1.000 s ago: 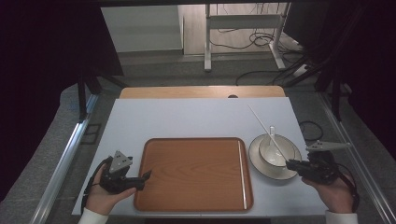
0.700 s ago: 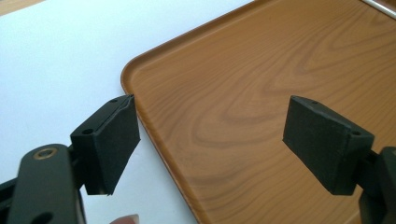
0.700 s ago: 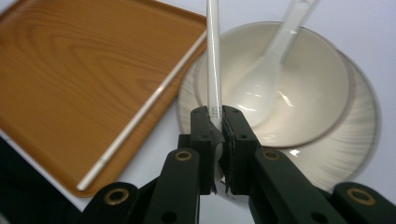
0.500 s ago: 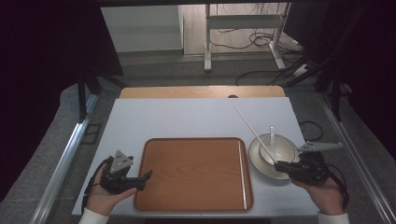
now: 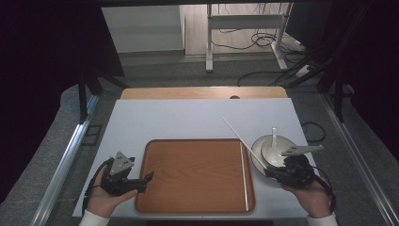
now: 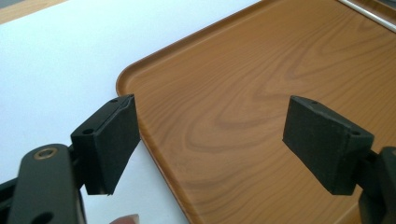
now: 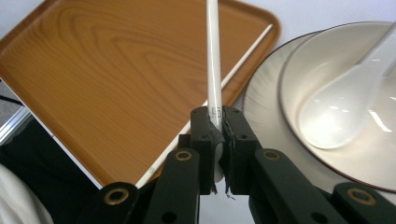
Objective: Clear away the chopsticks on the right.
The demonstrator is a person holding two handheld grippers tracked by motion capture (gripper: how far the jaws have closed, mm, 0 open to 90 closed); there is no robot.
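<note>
Right tongs (image 7: 218, 140) clamp a white chopstick (image 7: 214, 60), its twin (image 7: 224, 81) on the tray (image 7: 102, 79); left tongs (image 6: 210, 144) gape wide

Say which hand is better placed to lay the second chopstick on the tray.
Right: its gripper is shut on the chopstick, beside the tray edge. The left gripper is open at the opposite edge.

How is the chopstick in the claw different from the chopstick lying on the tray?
The chopstick in the right claw is pinched near one end and sticks up off the table; the chopstick on the tray lies flat, with nothing touching it. The held one slants across the high view toward the far side of the table; the other runs straight along the wooden tray's right edge. Both are thin, white and about the same length.
</note>
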